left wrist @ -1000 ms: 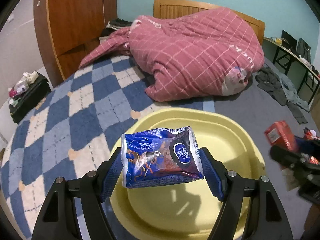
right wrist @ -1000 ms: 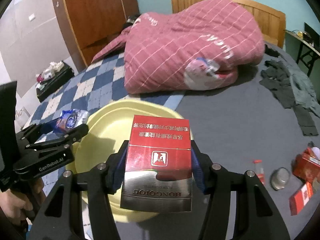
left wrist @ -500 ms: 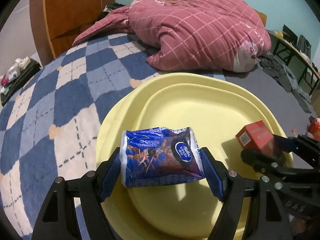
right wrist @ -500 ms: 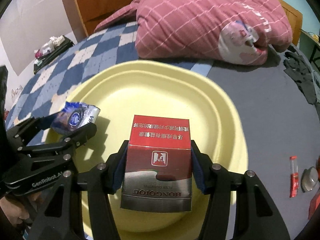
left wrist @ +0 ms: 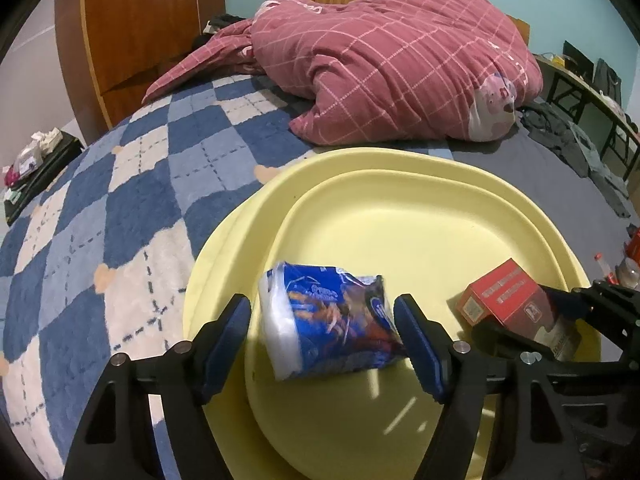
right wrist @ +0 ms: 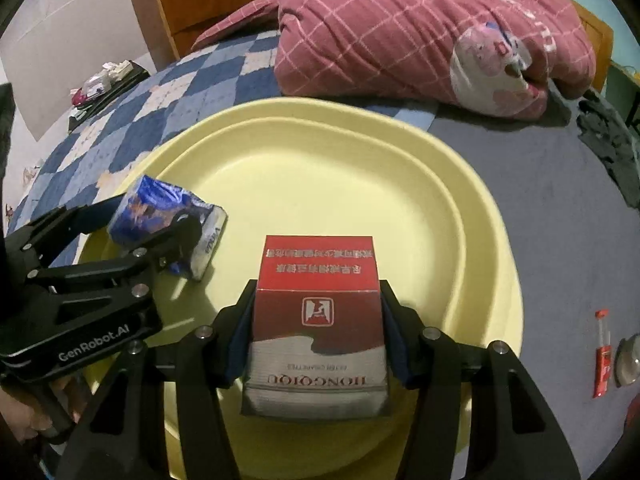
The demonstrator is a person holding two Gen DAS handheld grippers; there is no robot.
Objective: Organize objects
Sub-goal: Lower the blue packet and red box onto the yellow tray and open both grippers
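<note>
A wide yellow basin (left wrist: 360, 164) lies on the bed. My left gripper (left wrist: 322, 320) hangs low over its left part, jaws closing around a blue snack packet (left wrist: 328, 328). The packet lies tilted: its right end meets the right pad, while a gap shows at the left pad. In the right wrist view the same packet (right wrist: 160, 216) rests on the basin (right wrist: 320, 108) floor between the left gripper's fingers. My right gripper (right wrist: 318, 296) is shut on a red and silver cigarette box (right wrist: 316, 312), held just above the basin; the box (left wrist: 508, 300) also shows in the left wrist view.
A pink checked quilt (left wrist: 400, 60) is heaped behind the basin. A blue checked blanket (left wrist: 120, 200) covers the bed's left side, with a wooden wardrobe (left wrist: 140, 20) beyond. On the grey sheet to the right lie a red tube (right wrist: 602, 352) and dark clothes (right wrist: 608, 136).
Both grippers have sunk from above the basin down into it. The snack packet has tilted and come away from the left pad. The cigarette box stays gripped.
</note>
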